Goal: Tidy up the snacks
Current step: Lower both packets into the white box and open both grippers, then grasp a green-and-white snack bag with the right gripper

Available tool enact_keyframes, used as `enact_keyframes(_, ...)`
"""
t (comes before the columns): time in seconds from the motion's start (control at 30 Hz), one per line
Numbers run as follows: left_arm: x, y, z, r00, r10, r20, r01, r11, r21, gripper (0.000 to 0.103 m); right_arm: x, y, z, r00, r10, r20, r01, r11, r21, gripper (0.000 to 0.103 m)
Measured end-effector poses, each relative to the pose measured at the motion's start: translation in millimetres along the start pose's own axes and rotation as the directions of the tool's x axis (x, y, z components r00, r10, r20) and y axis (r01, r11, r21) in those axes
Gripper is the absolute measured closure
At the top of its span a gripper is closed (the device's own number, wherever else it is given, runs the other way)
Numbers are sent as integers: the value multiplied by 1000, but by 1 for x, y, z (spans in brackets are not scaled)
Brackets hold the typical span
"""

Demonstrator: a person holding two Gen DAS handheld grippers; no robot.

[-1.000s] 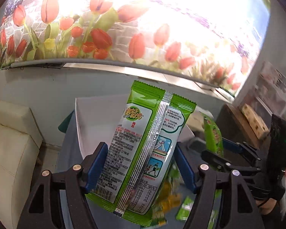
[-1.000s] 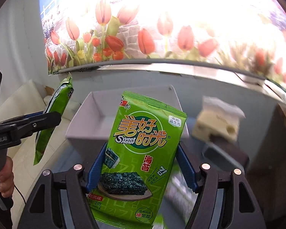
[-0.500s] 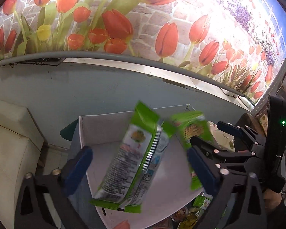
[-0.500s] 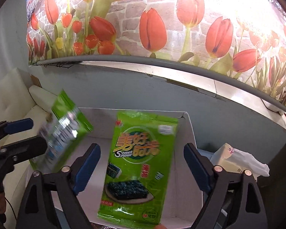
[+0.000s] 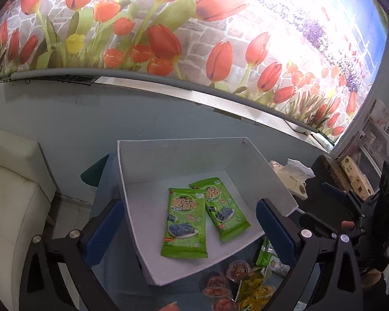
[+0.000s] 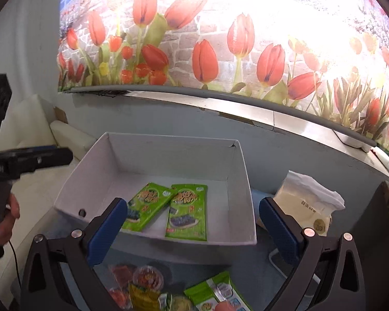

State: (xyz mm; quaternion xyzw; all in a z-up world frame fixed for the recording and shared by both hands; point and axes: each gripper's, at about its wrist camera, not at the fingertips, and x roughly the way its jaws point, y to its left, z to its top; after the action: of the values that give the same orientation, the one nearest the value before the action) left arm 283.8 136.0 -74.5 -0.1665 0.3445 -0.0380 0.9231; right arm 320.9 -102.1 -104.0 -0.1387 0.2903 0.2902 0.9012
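Up the back, a big tulip wall (image 5: 168, 39), same as before. Below it, on the blue-grey table (image 6: 194, 256), the white box (image 5: 184, 160), open on top and sitting near the wall.

Next in size, the left gripper (image 5: 190, 229): jaws wide open, nothing between them. Half a second ago, just letting go of a green packet; a second ago, squeezing it tight. Same story for the right gripper (image 6: 193, 230): jaws spread wide and empty, hanging just in front of the box. Both held up above the near edge of the box, side by side.

Then the big change: two green seaweed packets (image 5: 184, 223), no longer in the air. Both down flat on the floor of the white box, picture side up, near the front, touching at their top corners and fanned a little apart. Safe inside, not on the rim.

So, probably, two snacks sorted and both grippers free for more.

Smallest last: a pile of snacks (image 5: 237, 268) on the table in front of the box, outside it. Little red jelly cups, some yellow packets, and one more green packet (image 6: 217, 294) lying back side up. Still waiting for a place. Likely next: down to the pile for another pick.
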Motion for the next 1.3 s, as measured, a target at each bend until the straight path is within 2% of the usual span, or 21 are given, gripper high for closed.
enact_keyframes(0.07,-19,-8,-15,999,-31,35,30,999,28,0,-21,5,-23,999,4,41,-2,999,-49,0)
enact_keyframes(0.13,-34,-17,-31,998,-43,53,40,998,55,0,-39,8,-50,999,33,0,-33,996,-86,0)
enact_keyframes(0.2,-46,-26,-49,998,-56,32,53,995,81,0,-56,7,-77,998,58,4,-58,995,-77,0)
enact_keyframes(0.3,-62,-46,-83,999,-49,-21,51,986,161,0,-65,7,-121,992,57,-109,-66,995,-75,0)
enact_keyframes(0.37,-73,-60,-106,1000,-21,-21,24,978,209,0,-65,9,-150,986,47,-160,-62,994,-91,0)
enact_keyframes(0.47,-80,-78,-137,998,-1,-70,20,962,273,0,-61,11,-187,974,31,-225,-57,992,-111,0)
enact_keyframes(0.53,-85,-84,-150,997,-1,-77,22,960,278,0,-58,13,-204,965,43,-257,-76,990,-118,0)
enact_keyframes(0.67,-91,-87,-168,993,-33,-115,59,971,231,0,-46,16,-218,952,46,-302,-90,987,-132,0)
enact_keyframes(0.7,-93,-88,-174,992,-30,-123,57,973,226,0,-43,16,-219,940,41,-339,-99,983,-157,0)
enact_keyframes(0.73,-95,-88,-179,992,-27,-127,55,974,222,0,-40,15,-221,937,46,-347,-107,981,-160,0)
enact_keyframes(0.83,-97,-86,-189,989,-24,-144,54,977,207,0,-31,13,-230,916,91,-391,-161,975,-151,0)
enact_keyframes(0.87,-97,-85,-191,989,-18,-147,48,978,205,0,-32,10,-229,922,110,-372,-171,976,-135,0)
enact_keyframes(0.93,-95,-84,-194,988,-7,-157,38,979,201,0,-32,3,-232,915,140,-379,-189,977,-94,0)
enact_keyframes(1.07,-90,-81,-196,984,-4,-177,33,986,164,0,-38,1,-235,925,147,-351,-194,976,-102,3)
enact_keyframes(1.1,-89,-81,-197,984,-8,-176,36,986,162,0,-41,2,-236,926,150,-347,-196,975,-103,4)
enact_keyframes(1.13,-90,-83,-198,984,-8,-176,38,985,168,0,-46,1,-238,927,154,-343,-200,974,-104,13)
enact_keyframes(1.17,-89,-84,-198,984,-6,-177,37,984,174,0,-49,0,-238,929,155,-337,-200,974,-105,30)
enact_keyframes(1.2,-89,-86,-199,984,-1,-178,34,982,184,0,-53,-4,-237,930,153,-333,-195,976,-95,35)
enact_keyframes(1.3,-86,-92,-199,983,4,-182,31,982,187,0,-57,-10,-237,924,170,-342,-210,974,-82,36)
